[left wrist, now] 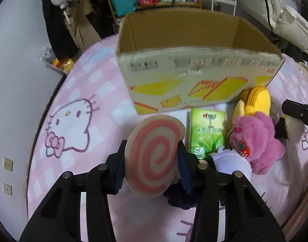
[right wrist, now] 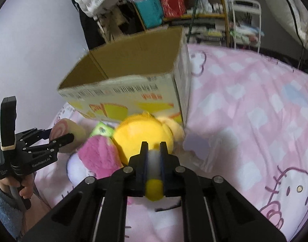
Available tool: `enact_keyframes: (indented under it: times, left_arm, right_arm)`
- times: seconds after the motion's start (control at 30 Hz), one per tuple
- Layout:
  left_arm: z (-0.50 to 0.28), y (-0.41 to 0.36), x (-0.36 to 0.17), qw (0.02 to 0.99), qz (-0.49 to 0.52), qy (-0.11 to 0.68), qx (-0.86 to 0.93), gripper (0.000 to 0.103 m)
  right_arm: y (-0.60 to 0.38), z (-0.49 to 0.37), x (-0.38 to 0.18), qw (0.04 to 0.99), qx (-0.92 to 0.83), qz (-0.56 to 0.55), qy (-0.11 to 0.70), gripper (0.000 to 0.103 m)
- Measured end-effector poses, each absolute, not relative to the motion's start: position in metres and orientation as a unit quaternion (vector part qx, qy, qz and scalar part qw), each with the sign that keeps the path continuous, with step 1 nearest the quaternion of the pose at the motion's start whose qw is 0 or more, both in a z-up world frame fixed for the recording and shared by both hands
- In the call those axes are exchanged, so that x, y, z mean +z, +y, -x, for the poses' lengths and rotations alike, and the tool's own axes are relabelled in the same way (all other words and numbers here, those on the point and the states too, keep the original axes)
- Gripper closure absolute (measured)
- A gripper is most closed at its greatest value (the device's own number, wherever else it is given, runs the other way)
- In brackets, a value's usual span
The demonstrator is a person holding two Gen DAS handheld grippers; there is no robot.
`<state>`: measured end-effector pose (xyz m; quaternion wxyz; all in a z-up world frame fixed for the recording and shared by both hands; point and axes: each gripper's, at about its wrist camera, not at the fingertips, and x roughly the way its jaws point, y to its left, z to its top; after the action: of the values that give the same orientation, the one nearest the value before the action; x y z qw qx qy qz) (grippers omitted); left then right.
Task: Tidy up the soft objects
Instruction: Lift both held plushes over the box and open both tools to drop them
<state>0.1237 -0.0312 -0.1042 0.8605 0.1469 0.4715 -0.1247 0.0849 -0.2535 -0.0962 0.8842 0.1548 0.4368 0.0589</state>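
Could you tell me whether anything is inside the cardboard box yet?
The cardboard box stands open on top, and only its bare brown inner walls show. Its near wall hides the floor, so whether anything lies at the bottom cannot be seen.

- The swirl cushion, clamped between the left gripper's black fingers, is cream with a pink spiral.
- Just right of that gripper, the tissue pack is bright green with leaf artwork and dark lettering.
- Further right, the plush toy is fuzzy magenta-pink with a small red strawberry patch.
- Beyond it, the yellow plush is egg-yolk yellow with paler tan parts; the right gripper is black, pinching a yellow-and-white piece.
- Ahead of both grippers, the cardboard box is plain brown inside, white outside with yellow and orange shapes and black print.
- The bedspread beneath is pink-and-white checked, with purple-outlined white cat faces.
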Motion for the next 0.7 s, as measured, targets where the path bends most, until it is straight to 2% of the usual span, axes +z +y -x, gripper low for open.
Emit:
enact_keyframes:
  times: [0.33, 0.7]
  left_arm:
    - [-0.089, -0.02, -0.055, 0.91, -0.121, 0.383, -0.102, 0.059]
    - [-0.067, -0.007, -0.016, 0.945, -0.102, 0.301, -0.08, 0.059]
  right_arm:
    - [-0.251, -0.065, -0.057, 0.924, 0.038, -0.122, 0.36, 0.092]
    - [-0.246, -0.054, -0.024, 0.942, 0.044, -0.095, 0.318, 0.092]
